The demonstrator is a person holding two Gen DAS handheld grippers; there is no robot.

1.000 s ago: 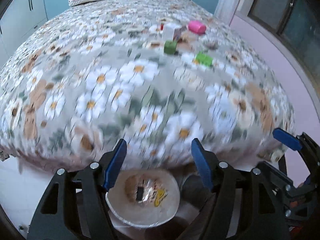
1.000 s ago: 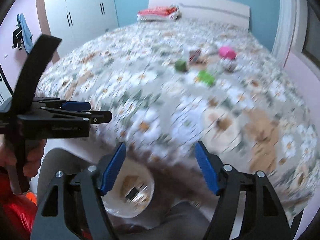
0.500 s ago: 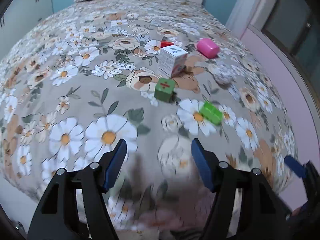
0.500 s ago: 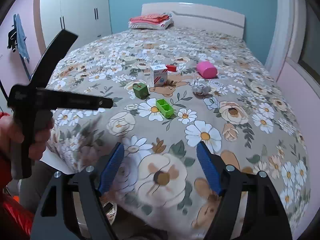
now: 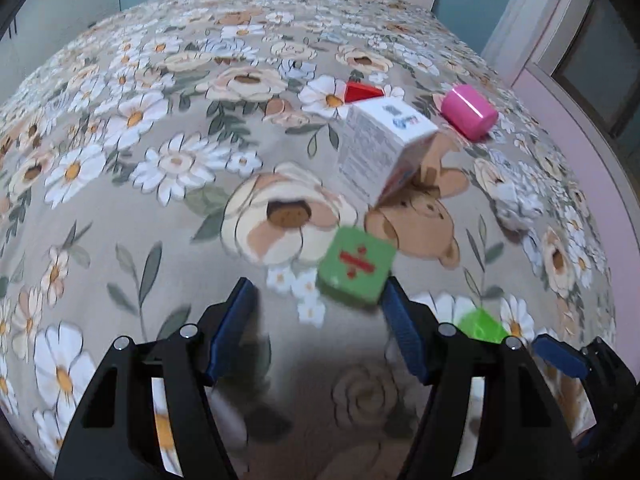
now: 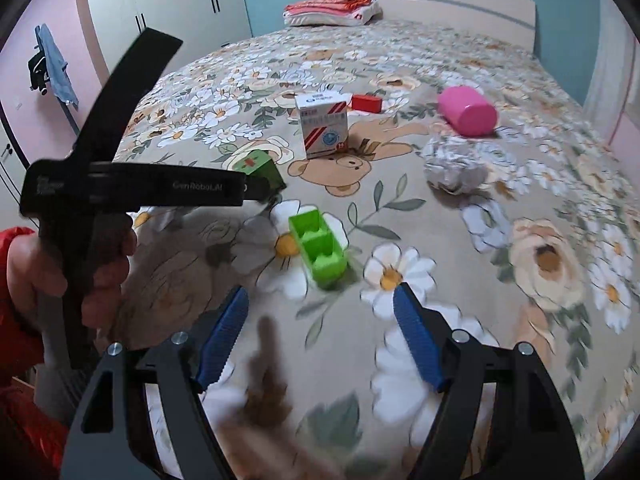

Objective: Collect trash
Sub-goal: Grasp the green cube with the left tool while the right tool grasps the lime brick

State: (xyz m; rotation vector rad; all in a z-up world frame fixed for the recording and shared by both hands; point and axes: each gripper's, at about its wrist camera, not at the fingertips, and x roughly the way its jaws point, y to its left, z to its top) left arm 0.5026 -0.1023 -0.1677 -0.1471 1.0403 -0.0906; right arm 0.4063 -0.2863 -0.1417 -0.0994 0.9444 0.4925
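Several items lie on the flowered bedspread [image 5: 160, 160]. A green cube [image 5: 354, 266] with a red sign sits just ahead of my open left gripper [image 5: 320, 332], near its right finger. It also shows in the right wrist view [image 6: 260, 170], partly behind the left gripper's body. A white carton [image 5: 380, 148] [image 6: 325, 126] stands behind it. A bright green tray piece [image 6: 318, 246] [image 5: 480, 326] lies just ahead of my open, empty right gripper [image 6: 322, 340]. A crumpled paper ball [image 6: 456, 168], a pink cup [image 6: 468, 110] [image 5: 470, 112] and a small red box [image 6: 366, 103] [image 5: 360, 92] lie farther back.
Folded red and white bedding [image 6: 332, 10] lies by the white headboard [image 6: 440, 8]. White wardrobes [image 6: 168, 4] stand at the left wall. A pink wall and window [image 5: 580, 60] border the bed's right side. The hand holding the left gripper [image 6: 80, 248] is at the left.
Both grippers have risen from the bowl below the bed's edge and moved forward over the bedspread. The green cube and green tray piece are now close in front of the fingers.
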